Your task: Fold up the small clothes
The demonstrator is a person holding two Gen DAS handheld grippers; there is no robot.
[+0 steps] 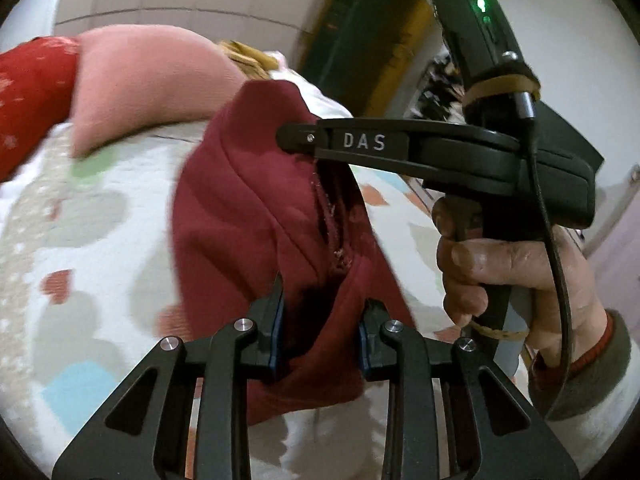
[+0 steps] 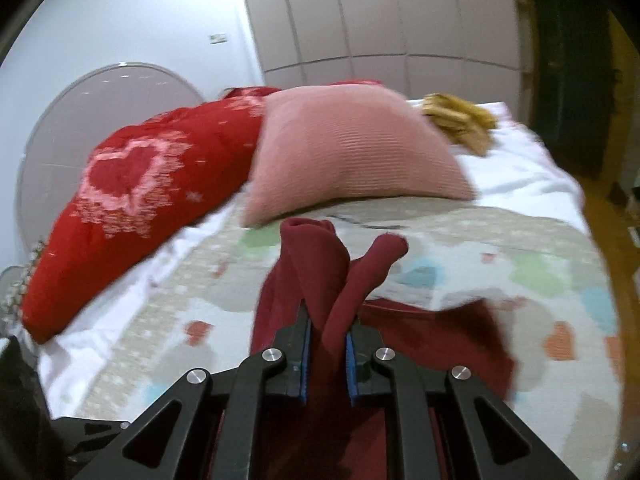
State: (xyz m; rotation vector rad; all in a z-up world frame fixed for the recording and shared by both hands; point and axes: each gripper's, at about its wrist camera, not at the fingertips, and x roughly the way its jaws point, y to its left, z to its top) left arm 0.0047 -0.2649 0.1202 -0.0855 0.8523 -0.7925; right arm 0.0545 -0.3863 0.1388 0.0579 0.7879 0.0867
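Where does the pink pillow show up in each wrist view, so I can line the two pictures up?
Left wrist view: pink pillow at upper left, beyond the maroon garment.
Right wrist view: pink pillow at upper centre, straight ahead past the garment.
Shared landmark: the red heart-patterned cushion, lying against the pillow's left side in both views.

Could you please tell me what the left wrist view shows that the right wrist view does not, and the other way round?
Only the left wrist view shows the right gripper from outside, gripped by the person's hand.

Only the right wrist view shows the heart on the red pillow and the round headboard.

Both show the maroon garment clamped in the viewing gripper (left gripper), the pink pillow, a yellow item and the heart-patterned bedspread.
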